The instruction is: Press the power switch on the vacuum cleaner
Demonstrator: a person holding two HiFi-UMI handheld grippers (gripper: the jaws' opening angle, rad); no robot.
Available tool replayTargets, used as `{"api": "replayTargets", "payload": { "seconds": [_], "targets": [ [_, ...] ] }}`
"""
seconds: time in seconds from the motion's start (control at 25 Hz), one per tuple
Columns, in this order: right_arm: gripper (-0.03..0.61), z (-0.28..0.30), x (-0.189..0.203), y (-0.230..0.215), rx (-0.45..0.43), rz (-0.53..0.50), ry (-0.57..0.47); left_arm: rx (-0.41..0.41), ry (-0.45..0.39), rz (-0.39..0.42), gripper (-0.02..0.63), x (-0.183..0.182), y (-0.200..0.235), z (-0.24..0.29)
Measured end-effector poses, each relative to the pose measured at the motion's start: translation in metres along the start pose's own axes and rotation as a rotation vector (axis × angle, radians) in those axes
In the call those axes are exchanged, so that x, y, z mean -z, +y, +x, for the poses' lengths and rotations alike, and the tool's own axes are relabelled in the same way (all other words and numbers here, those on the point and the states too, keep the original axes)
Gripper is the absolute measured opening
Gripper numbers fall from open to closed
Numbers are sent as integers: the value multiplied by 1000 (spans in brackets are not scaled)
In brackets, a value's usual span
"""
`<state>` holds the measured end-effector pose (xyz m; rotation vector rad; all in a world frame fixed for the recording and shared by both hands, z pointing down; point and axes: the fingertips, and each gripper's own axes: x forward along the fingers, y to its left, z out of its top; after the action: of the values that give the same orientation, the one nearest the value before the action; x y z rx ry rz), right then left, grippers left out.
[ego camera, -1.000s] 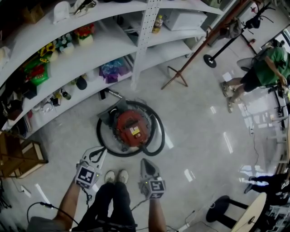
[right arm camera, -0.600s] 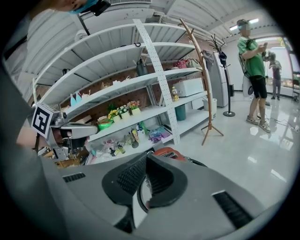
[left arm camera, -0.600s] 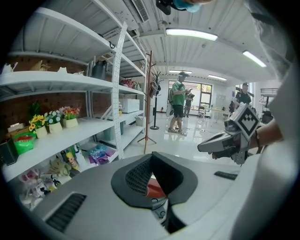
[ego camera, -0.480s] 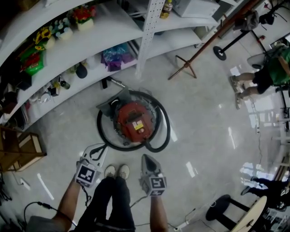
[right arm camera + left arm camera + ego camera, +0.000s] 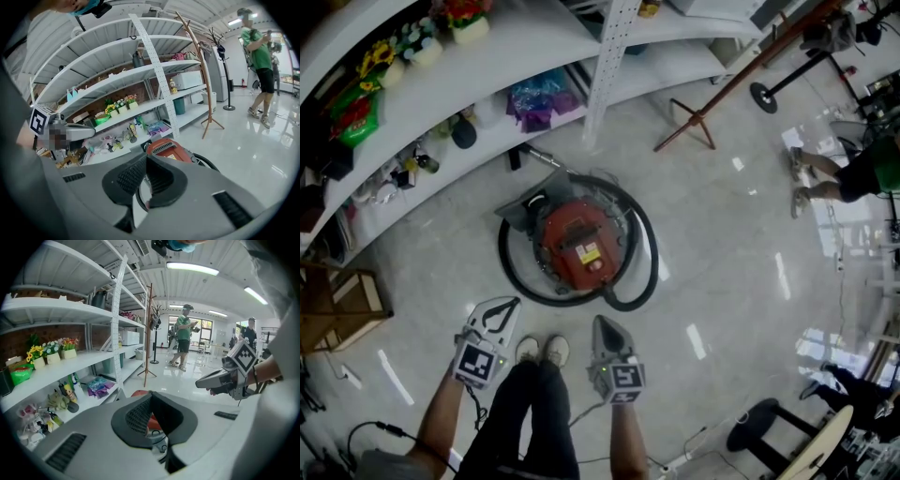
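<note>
Overhead, hose [image 5: 649, 258] ringing vacuum [image 5: 578, 246]; past closed, empty left gripper [image 5: 150, 393] and right gripper [image 5: 145, 157], only its red top.

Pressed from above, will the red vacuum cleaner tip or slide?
Tipping seems unlikely: the vacuum cleaner sits low and wide. It might skid a little, as the floor looks glossy. The hose looped round it would probably flex, not brace it.

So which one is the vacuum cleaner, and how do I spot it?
Find the long white shelves full of small things. On the grey floor just in front of them, ahead of the person's shoes, sits the vacuum cleaner. It is the only round red thing down there, with a black hose looped around it.
</note>
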<state>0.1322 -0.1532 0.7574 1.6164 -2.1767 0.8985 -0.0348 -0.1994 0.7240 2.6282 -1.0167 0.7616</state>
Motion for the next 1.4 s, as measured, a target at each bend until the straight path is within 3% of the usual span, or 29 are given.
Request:
{"api": "replayTargets", "payload": {
  "seconds": [0.8, 1.4],
  "targets": [
    [12, 67, 47, -31, -7, 12, 42, 29, 58, -40, 6, 64, -3, 35],
    [12, 117, 66, -56, 6, 23, 67, 21, 81, -61, 6, 79, -4, 36]
  ]
}}
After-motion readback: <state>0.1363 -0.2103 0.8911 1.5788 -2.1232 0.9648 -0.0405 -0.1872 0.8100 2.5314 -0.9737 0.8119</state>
